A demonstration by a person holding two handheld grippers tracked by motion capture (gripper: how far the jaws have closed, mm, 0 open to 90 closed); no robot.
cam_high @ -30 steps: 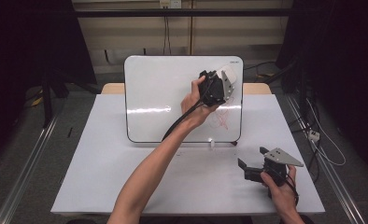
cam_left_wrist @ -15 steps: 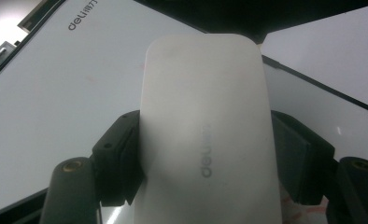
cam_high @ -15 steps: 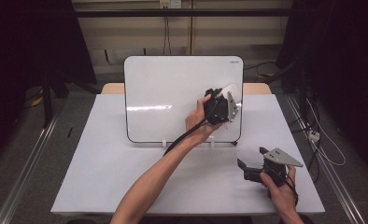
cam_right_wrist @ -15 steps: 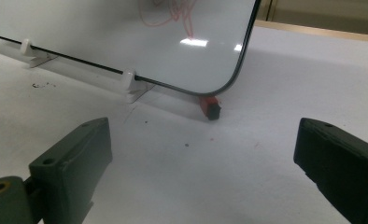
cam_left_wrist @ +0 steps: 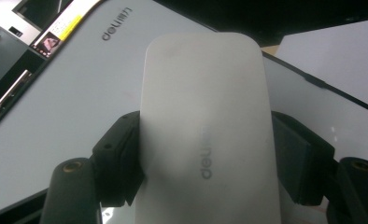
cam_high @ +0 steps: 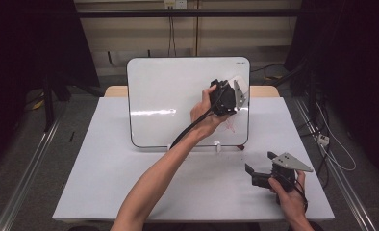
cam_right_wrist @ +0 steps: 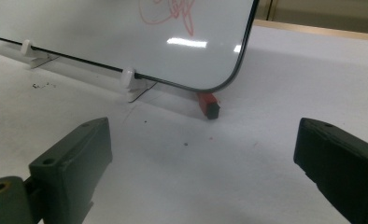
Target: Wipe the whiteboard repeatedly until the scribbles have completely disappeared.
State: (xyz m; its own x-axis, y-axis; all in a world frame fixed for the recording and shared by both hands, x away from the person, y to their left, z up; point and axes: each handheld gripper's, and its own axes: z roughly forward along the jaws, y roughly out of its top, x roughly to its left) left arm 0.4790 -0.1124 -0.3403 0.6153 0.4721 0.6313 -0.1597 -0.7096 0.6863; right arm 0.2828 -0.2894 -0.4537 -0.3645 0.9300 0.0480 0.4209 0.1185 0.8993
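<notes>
Left gripper (cam_high: 226,97): jaws clamped on the two long sides of a white eraser (cam_left_wrist: 205,135), which is held against the right part of the upright whiteboard (cam_high: 178,96), above the red scribble (cam_high: 227,126) near the board's lower right corner. The step in hand appears to be wiping the board clean; the red marks are not yet removed, so the next move likely calls for carrying the eraser down onto the scribble with its face flat on the board and rubbing across it, without pushing so hard that the board tips back on its small white clip feet (cam_right_wrist: 126,77). Right gripper (cam_high: 267,171): jaws apart and holding nothing, resting low over the white table (cam_high: 106,192) at the near right, facing the board's lower corner. A red marker (cam_right_wrist: 208,104) lies on the table just under that corner, near the right foot. A few dark specks dot the table in front of the board. Nothing stands between the eraser and the scribble; the marker lies below the wiping area and seems unlikely to interfere.
</notes>
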